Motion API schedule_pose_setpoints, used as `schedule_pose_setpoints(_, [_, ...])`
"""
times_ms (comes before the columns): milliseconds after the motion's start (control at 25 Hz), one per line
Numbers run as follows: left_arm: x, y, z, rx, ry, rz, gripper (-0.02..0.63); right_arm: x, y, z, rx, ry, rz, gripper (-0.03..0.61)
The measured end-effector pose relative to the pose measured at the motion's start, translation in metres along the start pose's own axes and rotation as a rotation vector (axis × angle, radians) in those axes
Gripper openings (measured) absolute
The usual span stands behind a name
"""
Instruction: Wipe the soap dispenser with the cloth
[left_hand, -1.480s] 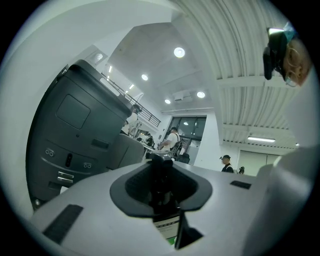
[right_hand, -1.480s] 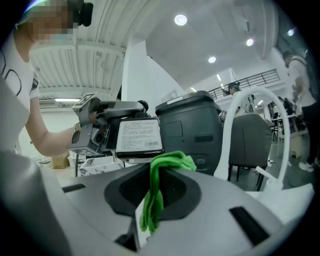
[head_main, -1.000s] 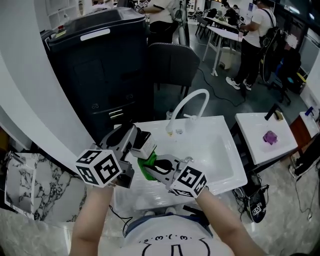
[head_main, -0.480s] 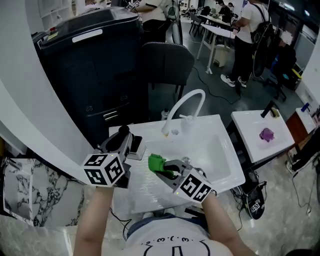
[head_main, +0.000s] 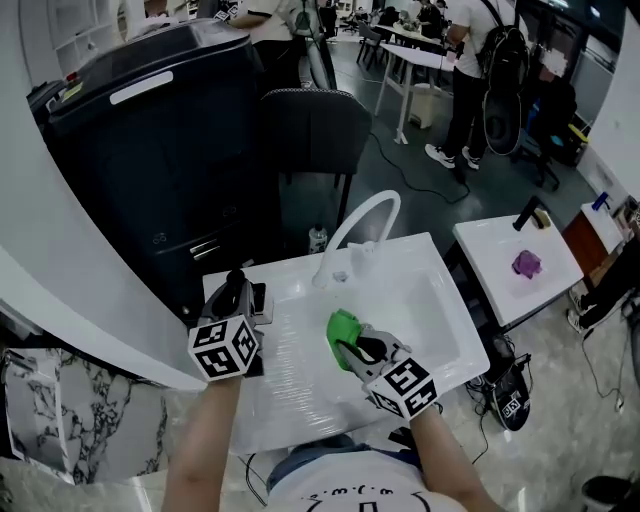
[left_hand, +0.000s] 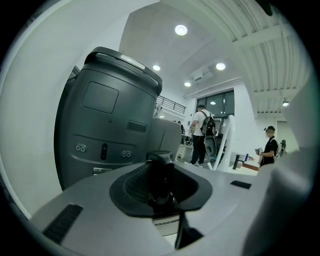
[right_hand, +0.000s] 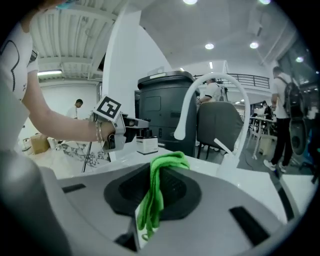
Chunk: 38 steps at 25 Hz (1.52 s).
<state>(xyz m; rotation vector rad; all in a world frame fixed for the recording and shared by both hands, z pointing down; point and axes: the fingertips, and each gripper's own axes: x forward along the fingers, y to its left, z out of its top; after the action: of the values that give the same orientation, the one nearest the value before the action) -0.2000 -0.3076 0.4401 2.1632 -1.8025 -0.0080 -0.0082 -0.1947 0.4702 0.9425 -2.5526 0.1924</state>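
The left gripper (head_main: 238, 292) clamps the soap dispenser (left_hand: 161, 175): dark pump, boxy white body, mostly hidden between its jaws. The right gripper (head_main: 358, 348) pinches the soft, crumpled green cloth (right_hand: 159, 190), its lower end out of sight.

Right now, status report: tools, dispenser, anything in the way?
Left tool shut on dispenser. Right tool shut on cloth. Cloth not touching dispenser; nothing between them.

Cloth (right_hand: 156, 195): green, soft fuzzy fabric. Sink (head_main: 440, 300): glossy white, smooth. Dispenser (right_hand: 147, 144): prob. plastic.
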Motion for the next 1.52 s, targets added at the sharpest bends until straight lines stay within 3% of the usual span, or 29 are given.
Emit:
schedule_pose_setpoints(240, [0.043,0.021,-0.02,0.055,-0.004,0.098,0.092,-0.004,-0.027,-0.024,0.123,0.053,-0.078,0.049])
schedule_pose_setpoints(520, [0.084,0.045,-0.044,0.082,0.053,0.203,0.092,0.004,-0.016,-0.054,0.097,0.162,-0.051,0.049])
schedule_pose_setpoints(760, [0.09,0.038,-0.05,0.21,0.041,0.214,0.094,-0.002,-0.028,-0.065,0.135,0.181,-0.093,0.049])
schedule_pose_setpoints(960, [0.089,0.035,-0.06,0.257,0.071,0.245,0.096,-0.003,-0.036,-0.064,0.154,0.172,-0.109,0.049])
schedule_pose_setpoints(1160, [0.085,0.035,-0.064,0.265,0.111,0.236,0.137,0.0,-0.035,-0.059,0.146,0.159,-0.093,0.049])
schedule_pose_setpoints(1360, [0.076,0.044,-0.066,0.222,0.152,0.214,0.268,0.003,-0.036,-0.045,0.14,0.118,-0.088,0.049])
schedule_pose_setpoints(1520, [0.053,0.037,-0.063,0.211,0.154,0.172,0.283,0.001,-0.045,-0.031,0.169,0.048,-0.113,0.049])
